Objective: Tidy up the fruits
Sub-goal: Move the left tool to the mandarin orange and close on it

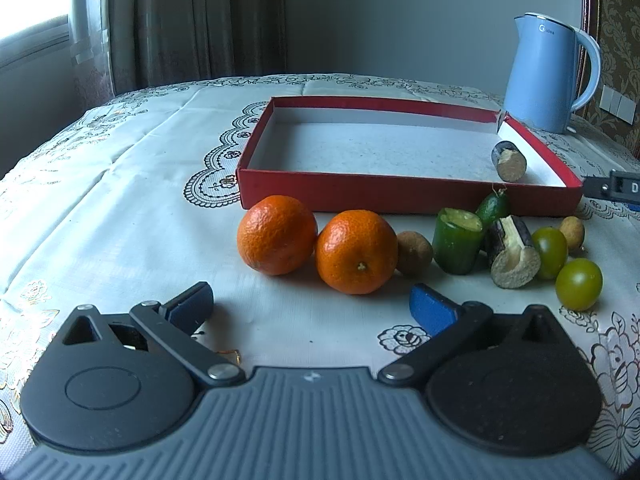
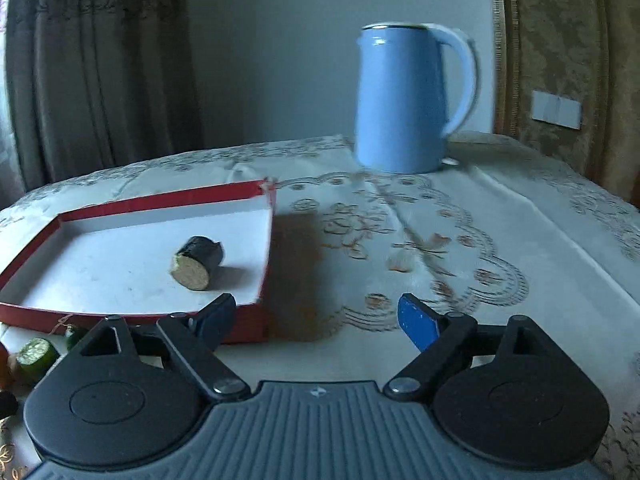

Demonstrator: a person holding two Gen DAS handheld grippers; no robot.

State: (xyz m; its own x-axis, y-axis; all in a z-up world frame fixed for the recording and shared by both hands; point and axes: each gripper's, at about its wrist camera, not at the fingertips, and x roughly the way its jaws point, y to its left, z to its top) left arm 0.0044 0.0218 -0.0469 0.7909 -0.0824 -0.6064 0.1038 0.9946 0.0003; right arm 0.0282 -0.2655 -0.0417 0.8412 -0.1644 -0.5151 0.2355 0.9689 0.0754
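A shallow red box (image 1: 400, 194) with a white floor holds one dark cut sugarcane piece (image 1: 510, 161); box (image 2: 132, 318) and piece (image 2: 197, 263) also show in the right wrist view. In front of the box lie two oranges (image 1: 277, 234) (image 1: 356, 257), a brown longan (image 1: 414, 253), a green cut piece (image 1: 457, 245), a small green fruit (image 1: 494, 206), a second dark cane piece (image 1: 512, 258), two green round fruits (image 1: 550, 252) (image 1: 579, 284) and another longan (image 1: 573, 233). My left gripper (image 1: 312, 308) is open and empty, just short of the oranges. My right gripper (image 2: 316, 318) is open and empty beside the box's right corner.
A light blue kettle (image 1: 548, 76) stands behind the box's right corner, also seen in the right wrist view (image 2: 404, 100). A white embroidered cloth (image 1: 120, 200) covers the round table. Curtains and a wall are behind. The right gripper's tip (image 1: 612, 188) shows at the left view's right edge.
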